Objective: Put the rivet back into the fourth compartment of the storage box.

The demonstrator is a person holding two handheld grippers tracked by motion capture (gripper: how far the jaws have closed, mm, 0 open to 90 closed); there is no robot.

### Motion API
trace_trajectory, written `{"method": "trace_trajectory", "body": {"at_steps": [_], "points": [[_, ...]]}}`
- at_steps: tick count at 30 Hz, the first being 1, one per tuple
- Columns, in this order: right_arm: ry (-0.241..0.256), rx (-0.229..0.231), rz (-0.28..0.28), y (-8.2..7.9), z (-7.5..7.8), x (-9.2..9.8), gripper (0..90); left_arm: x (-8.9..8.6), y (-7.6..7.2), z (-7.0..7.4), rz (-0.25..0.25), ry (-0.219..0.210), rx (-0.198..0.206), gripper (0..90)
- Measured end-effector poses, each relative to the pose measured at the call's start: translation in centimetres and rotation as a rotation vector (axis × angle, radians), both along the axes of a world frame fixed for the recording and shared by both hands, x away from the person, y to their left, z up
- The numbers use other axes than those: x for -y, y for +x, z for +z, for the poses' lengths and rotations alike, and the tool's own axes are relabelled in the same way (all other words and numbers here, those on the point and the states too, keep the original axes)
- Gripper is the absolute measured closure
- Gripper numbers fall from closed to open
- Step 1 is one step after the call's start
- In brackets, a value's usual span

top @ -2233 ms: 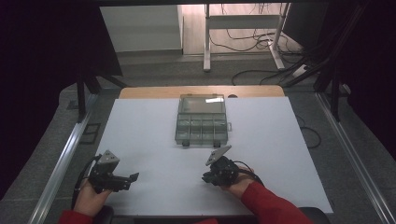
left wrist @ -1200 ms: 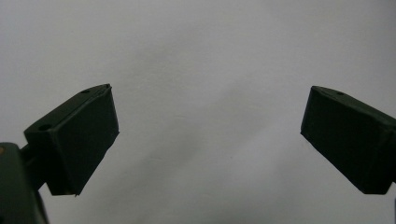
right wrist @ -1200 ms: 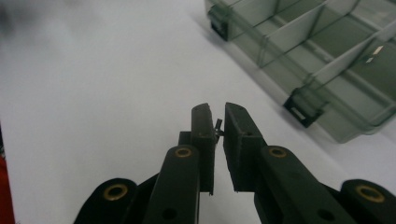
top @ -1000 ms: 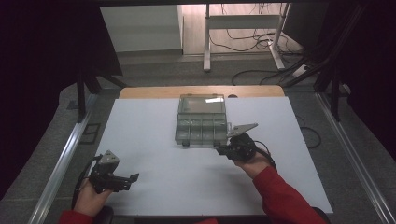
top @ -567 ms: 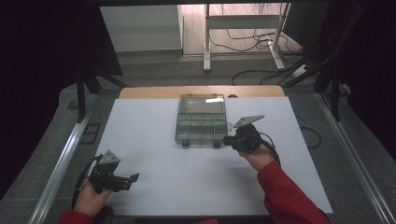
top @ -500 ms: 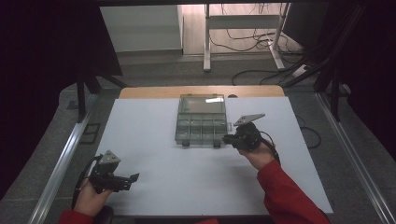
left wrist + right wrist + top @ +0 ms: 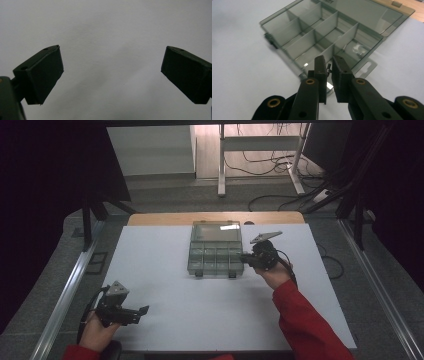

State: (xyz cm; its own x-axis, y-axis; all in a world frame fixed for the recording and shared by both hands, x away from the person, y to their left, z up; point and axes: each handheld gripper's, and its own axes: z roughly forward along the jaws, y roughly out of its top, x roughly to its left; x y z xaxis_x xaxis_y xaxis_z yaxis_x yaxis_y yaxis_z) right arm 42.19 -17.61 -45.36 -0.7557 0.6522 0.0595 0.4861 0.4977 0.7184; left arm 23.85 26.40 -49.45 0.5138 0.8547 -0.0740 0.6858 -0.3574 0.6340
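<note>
A clear grey compartment box (image 7: 216, 254) lies open on the white table (image 7: 165, 270), its lid folded back toward the far edge. My right gripper (image 7: 246, 258) is at the box's right side, held by a hand in a red sleeve. In the right gripper view its jaws stand almost together above the box's (image 7: 312, 37) nearest compartment, and my right gripper (image 7: 328, 67) pinches a small black part (image 7: 328, 67). My left gripper (image 7: 142, 310) rests near the table's front left corner. In the left gripper view my left gripper (image 7: 111, 72) is open wide over bare white table.
The box compartments look empty apart from reflections. A wooden strip (image 7: 165, 218) runs along the table's far edge. Metal rails (image 7: 70, 290) flank the table, and cables (image 7: 260, 167) lie on the floor beyond.
My right gripper has travelled from the table's front middle up and to the right, ending at the box's right side. The left gripper has stayed put.
</note>
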Motion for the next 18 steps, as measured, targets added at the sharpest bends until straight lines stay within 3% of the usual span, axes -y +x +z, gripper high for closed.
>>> {"method": "trace_trajectory", "body": {"at_steps": [9,18], "points": [[-0.006,0.001,-0.059,3.4,-0.5,-0.6,81.6,-0.1,0.0,0.0,0.001,-0.004,-0.001,4.5],[-0.029,-0.019,-0.097,5.7,-2.3,-1.7,79.6,-0.1,0.0,0.0,0.001,-0.007,0.0,4.5]]}}
